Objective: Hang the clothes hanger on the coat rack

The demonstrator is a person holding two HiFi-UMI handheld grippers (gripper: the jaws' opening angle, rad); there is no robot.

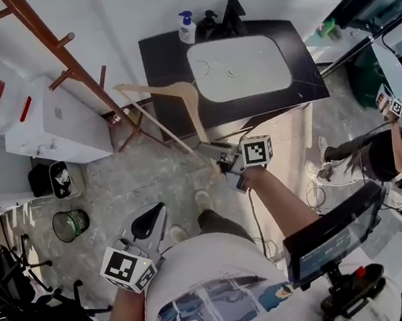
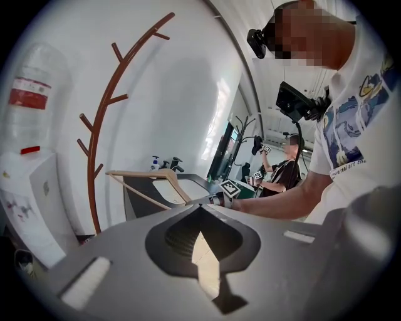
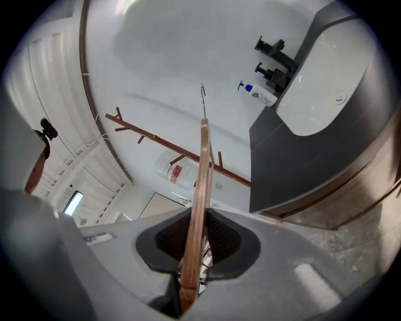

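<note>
The right gripper (image 1: 218,161) was clamped on one end of the pale wooden clothes hanger (image 1: 156,89), whose long axis ran away from it toward the reddish-brown branched coat rack (image 1: 65,59) beyond its far end, while the left gripper (image 1: 153,216), closed and empty, hung farther back.

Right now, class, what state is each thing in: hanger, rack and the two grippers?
Hanger: held in the air, not on the rack.
Rack: standing, visible pegs bare.
Right gripper: shut on the hanger.
Left gripper: shut, empty.
</note>
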